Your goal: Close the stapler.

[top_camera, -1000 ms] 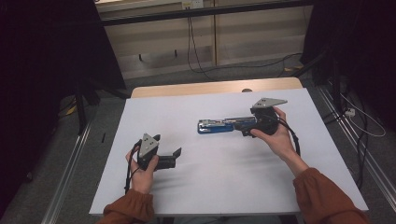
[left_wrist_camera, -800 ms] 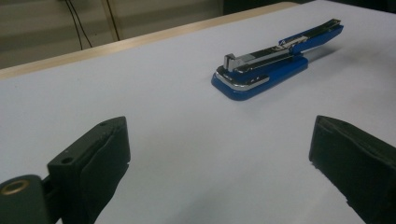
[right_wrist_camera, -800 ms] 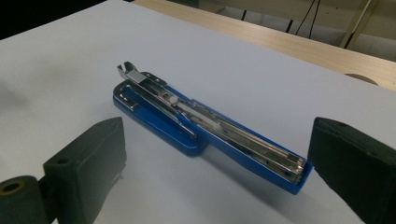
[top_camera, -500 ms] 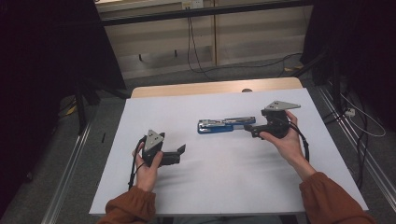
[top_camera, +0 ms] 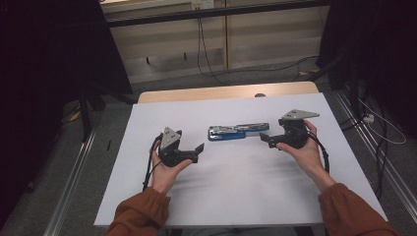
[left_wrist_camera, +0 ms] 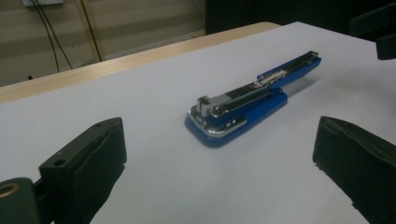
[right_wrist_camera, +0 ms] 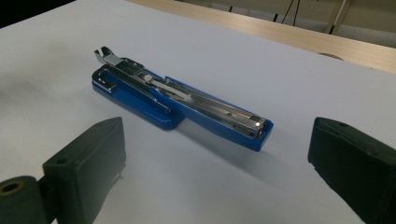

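With the blue stapler (top_camera: 238,131) lying flat on the white table (top_camera: 236,196) between the left gripper (top_camera: 198,148) and the right gripper (top_camera: 264,137), both wide open and empty, close in squarely from each end so it cannot skid.

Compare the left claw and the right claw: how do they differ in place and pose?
The left claw sits nearer the person, left of the blue stapler; the right claw sits farther up, at the stapler's right end. The left points right, the right points left. Both are open, empty, facing the stapler.
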`<state>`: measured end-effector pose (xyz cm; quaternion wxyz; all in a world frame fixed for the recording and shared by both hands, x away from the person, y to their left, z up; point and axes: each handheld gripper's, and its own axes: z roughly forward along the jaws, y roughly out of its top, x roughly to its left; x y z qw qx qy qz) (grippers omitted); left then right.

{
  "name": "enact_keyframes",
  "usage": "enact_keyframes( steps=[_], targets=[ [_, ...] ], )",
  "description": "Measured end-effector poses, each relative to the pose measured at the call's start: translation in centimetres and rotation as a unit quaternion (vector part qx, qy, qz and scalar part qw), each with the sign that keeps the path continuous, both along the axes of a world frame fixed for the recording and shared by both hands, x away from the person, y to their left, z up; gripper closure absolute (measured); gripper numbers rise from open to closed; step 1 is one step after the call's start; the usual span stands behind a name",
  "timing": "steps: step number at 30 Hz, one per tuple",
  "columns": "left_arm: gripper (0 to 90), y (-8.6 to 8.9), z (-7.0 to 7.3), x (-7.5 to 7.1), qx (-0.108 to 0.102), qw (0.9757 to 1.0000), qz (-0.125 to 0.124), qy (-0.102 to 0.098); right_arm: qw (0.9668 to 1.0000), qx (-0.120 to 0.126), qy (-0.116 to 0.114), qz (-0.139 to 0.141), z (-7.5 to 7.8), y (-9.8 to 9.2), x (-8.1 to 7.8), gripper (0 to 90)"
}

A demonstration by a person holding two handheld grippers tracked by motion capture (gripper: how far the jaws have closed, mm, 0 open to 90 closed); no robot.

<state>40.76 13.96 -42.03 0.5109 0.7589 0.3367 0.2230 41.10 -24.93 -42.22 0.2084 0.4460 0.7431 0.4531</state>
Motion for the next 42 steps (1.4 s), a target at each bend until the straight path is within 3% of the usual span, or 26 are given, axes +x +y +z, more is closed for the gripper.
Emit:
enact_keyframes(
  steps=[6, 9, 15, 19, 23, 27, 29, 34, 37, 40, 42],
  targets=[
    [3.4, -1.5, 0.5, 0.9, 0.002, 0.9999, -0.008, -0.008, 0.9999, -0.004, -0.007, -0.007, -0.1, -0.3, -0.4, 6.7],
    [4.5, -2.3, 0.4, 1.5, -0.005, 0.9999, 0.010, -0.011, 0.9999, -0.007, -0.007, -0.009, -0.3, -0.4, -0.5, 10.1],
    [5.1, -3.5, -0.4, 2.0, 0.000, 0.9999, 0.009, 0.005, 0.9998, -0.018, -0.003, -0.003, -0.7, -0.1, -0.4, 17.8],
    [5.0, -3.4, -0.6, 2.0, 0.007, 0.9998, -0.004, 0.019, 0.9997, -0.024, -0.009, -0.002, -0.7, 0.1, -0.4, 29.2],
    [4.4, -3.2, -0.8, 2.2, 0.007, 0.9995, -0.001, 0.031, 0.9997, -0.022, -0.005, -0.001, -0.9, 0.1, -0.4, 41.6],
    [4.5, -3.1, -1.0, 2.3, 0.007, 0.9991, -0.004, 0.041, 0.9993, -0.037, -0.005, 0.009, -1.1, 0.4, -0.5, 53.2],
    [4.6, -3.1, -1.0, 2.4, 0.007, 0.9992, -0.001, 0.040, 0.9992, -0.038, -0.009, 0.014, -1.1, 0.5, -0.6, 58.1],
    [4.8, -3.2, -1.1, 2.4, 0.010, 0.9992, -0.004, 0.039, 0.9990, -0.034, -0.014, 0.025, -0.9, 0.5, -0.6, 81.0],
    [4.5, -3.5, -1.1, 2.3, 0.015, 0.9995, -0.012, 0.024, 0.9989, -0.036, -0.013, 0.025, -0.9, 0.3, -0.6, 88.7],
    [4.0, -3.8, -1.2, 2.1, 0.027, 0.9995, -0.017, 0.008, 0.9992, -0.033, -0.012, 0.019, -0.9, 0.2, -0.6, 90.0],
    [4.4, -4.1, -1.4, 2.2, 0.025, 0.9995, -0.016, 0.008, 0.9992, -0.036, -0.012, 0.015, -0.9, 0.1, -0.6, 90.0]
  ],
)
